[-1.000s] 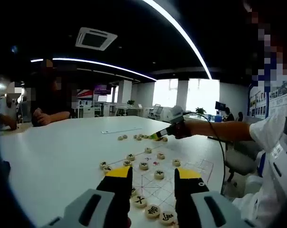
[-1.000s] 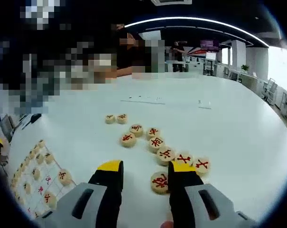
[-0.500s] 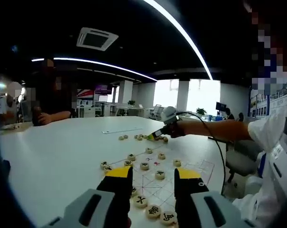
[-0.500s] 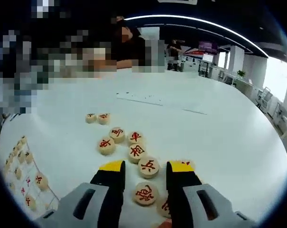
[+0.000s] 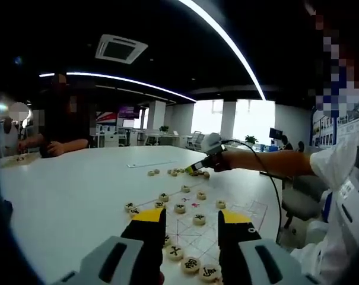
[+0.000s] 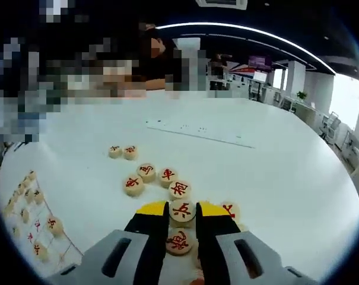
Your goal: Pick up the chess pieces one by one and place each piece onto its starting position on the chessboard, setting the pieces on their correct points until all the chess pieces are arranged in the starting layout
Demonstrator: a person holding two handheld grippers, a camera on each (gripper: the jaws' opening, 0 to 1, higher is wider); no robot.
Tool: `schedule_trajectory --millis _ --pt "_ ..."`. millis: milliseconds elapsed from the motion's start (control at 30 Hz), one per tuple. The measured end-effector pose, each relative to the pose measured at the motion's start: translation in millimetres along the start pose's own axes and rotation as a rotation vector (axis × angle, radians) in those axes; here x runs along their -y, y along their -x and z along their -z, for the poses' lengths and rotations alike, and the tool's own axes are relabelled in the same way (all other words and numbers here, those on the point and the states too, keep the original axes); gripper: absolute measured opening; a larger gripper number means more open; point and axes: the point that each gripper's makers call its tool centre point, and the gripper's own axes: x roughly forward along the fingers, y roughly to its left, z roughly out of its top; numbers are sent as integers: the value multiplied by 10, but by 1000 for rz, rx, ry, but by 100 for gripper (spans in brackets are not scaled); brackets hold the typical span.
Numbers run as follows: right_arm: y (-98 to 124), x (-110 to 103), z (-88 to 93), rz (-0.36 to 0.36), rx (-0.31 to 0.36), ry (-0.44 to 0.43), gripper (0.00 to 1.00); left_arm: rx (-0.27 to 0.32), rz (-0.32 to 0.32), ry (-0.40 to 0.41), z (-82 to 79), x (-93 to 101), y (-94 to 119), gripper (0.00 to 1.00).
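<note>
In the right gripper view, the right gripper [image 6: 181,212] had its yellow-tipped jaws drawn in against a red-marked piece [image 6: 182,210] at lower centre, clamping it from both sides. A second red-marked disc [image 6: 178,241] lay lower, between the jaw bodies; whether it touched them was hard to judge. Just above, loose red pieces [image 6: 157,177] trailed toward the upper left across the white table [image 6: 274,160]. The chessboard [image 6: 34,228] sat at the lower left edge.

In the left gripper view, the left gripper [image 5: 190,217] stood with jaws parted at the bottom, holding nothing, over the chessboard's lines and black-marked pieces [image 5: 191,263]. The right gripper reached from the right at mid-frame toward the loose discs.
</note>
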Motion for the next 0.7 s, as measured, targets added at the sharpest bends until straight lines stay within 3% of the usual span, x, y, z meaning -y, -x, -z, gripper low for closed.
schedule_trajectory --millis 300,500,700 --pt "390 -279 -133 -90 63 38 20 -3 1 -5 0 13 1 36" --pt "758 -628 -182 -181 121 92 20 -2 8 -6 -6 39 -13 36" --pt "1091 -1013 -122 -290 145 116 20 0 18 -10 -20 79 -18 36"
